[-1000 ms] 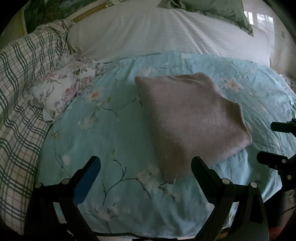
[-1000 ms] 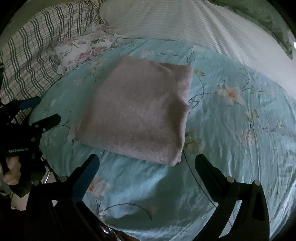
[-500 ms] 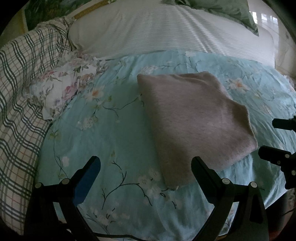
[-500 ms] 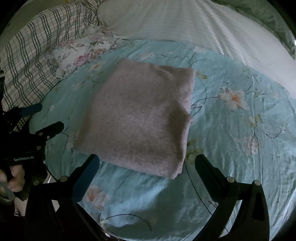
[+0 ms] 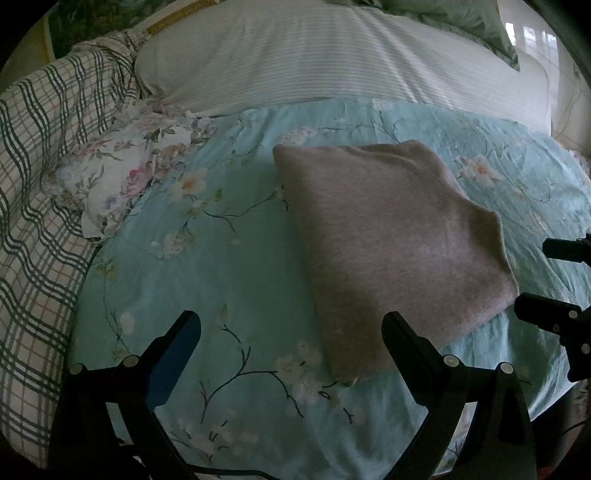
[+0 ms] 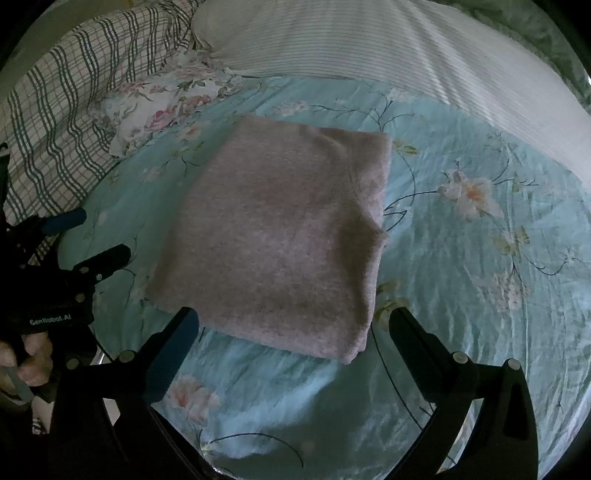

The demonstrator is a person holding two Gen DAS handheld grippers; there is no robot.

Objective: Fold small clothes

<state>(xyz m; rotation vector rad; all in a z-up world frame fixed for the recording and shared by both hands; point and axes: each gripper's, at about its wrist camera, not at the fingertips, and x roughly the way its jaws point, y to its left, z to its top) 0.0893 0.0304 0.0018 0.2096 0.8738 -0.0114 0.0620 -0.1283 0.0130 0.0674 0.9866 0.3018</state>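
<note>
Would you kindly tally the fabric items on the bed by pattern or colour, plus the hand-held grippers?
Plain pinkish-grey folded garment: 1
Light blue floral bedspread: 1
White floral cloth, crumpled: 1
Green-and-white plaid cloth: 1
White striped bedding: 1
Green pillow: 1
Hand-held grippers, both open and empty: 2, left hand-held gripper, right hand-held gripper
Total: 8

Your bed [image 5: 229, 280] was spread with a light blue flowered sheet [image 6: 480, 258]. On the sheet lay the folded pinkish-grey garment [image 5: 388, 240], flat, in a rough square. Beyond the garment's far edge a white striped cover [image 5: 332, 62] ran across the bed. To the garment's far left, a small white rose-printed cloth [image 5: 122, 173] lay crumpled, touching a green-and-white plaid blanket [image 5: 40, 184] heaped along the sheet's left border. Behind the striped cover sat a green pillow [image 5: 461, 18].
</note>
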